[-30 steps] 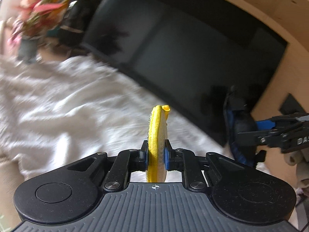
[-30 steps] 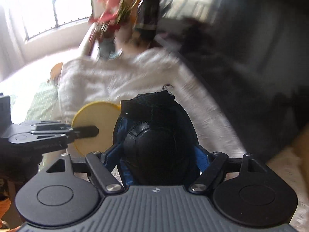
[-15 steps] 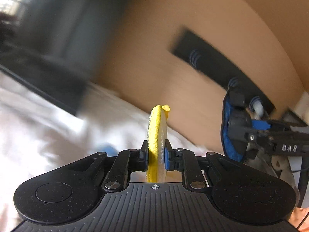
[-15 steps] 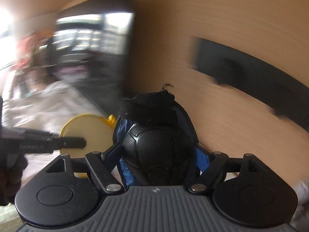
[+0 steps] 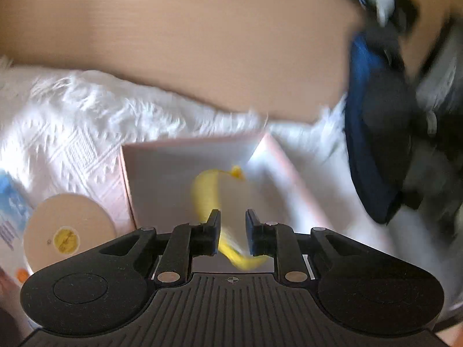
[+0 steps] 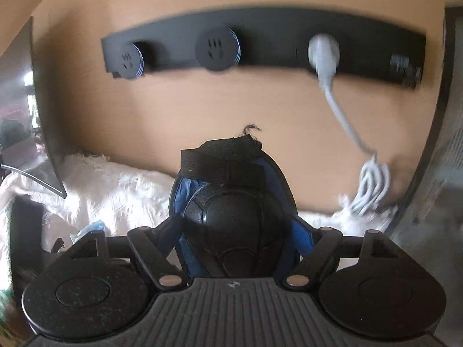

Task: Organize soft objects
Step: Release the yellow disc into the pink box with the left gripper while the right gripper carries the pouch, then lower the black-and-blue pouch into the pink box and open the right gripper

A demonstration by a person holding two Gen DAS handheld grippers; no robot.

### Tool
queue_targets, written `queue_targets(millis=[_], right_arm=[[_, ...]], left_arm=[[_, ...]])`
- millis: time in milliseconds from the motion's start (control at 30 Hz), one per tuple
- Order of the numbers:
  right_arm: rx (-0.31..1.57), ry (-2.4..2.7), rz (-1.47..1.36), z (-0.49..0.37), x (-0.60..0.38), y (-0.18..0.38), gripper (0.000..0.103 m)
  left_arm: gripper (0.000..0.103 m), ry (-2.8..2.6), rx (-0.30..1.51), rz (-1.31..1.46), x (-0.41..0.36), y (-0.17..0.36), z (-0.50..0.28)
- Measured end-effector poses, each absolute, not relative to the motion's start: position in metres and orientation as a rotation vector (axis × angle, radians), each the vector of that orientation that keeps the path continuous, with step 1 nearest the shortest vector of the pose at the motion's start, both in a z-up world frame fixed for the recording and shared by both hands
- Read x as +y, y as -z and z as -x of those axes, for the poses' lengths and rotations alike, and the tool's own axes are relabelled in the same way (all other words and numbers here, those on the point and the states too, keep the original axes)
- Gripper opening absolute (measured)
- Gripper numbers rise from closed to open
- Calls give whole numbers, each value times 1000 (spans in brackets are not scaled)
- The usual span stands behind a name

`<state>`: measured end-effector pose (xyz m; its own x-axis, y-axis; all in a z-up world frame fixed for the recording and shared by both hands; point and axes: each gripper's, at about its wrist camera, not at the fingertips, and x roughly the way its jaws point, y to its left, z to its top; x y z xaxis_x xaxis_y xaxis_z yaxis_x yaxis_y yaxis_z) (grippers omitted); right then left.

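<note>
The left wrist view looks down into a pale pink open box (image 5: 124, 179) on the white blanket. My left gripper (image 5: 233, 217) hangs over it with its jaws opening. The yellow round pad (image 5: 207, 193) lies blurred and tilted between the jaws, free of both pads, low inside the box. My right gripper (image 6: 235, 202) is shut on a black and blue padded guard (image 6: 234, 219) with a black strap across its top. That guard (image 5: 373, 144) also shows at the right of the left wrist view, above the box's right side.
A white fluffy blanket (image 6: 115, 190) covers the surface below a wooden wall (image 5: 188, 43). A black socket strip (image 6: 260, 43) carries a white plug and coiled cable (image 6: 373, 182). A round cream tin (image 5: 68, 225) and a blue packet (image 5: 11, 202) lie left of the box.
Both grippers swung right from the dark screen to the wooden wall and the pink box. The left jaws parted and the yellow pad slipped down, tilted. The right grip is unchanged.
</note>
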<state>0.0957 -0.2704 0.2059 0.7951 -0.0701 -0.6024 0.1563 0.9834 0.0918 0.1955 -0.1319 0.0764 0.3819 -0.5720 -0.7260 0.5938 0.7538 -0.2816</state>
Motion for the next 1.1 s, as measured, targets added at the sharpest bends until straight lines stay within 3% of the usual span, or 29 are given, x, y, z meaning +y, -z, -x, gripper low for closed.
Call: queue_targets(millis=[300,467,633,767,967,1100], right_arm=[[747,82,-207,-136,-263,-143,80],[907,71,-150,-168,-244,-97,79],[963,86,-162,-167,-237,-85,79],[908,117,-86,-149,-228,-95,79],[680,167,-70,-94,-215,-126,79],[645,155,-90,-75,-194,-139,79]], left_arm=[[21,639,741,120,-59,-111,-186],[21,637,701,124,-24,-121,-165],[21,580,655,86,13,-116,-139],[21,491,633,56,48,-112,-118],[21,336,652,87,116,-92,-100],[21,255,705,122,157,-75,-103]])
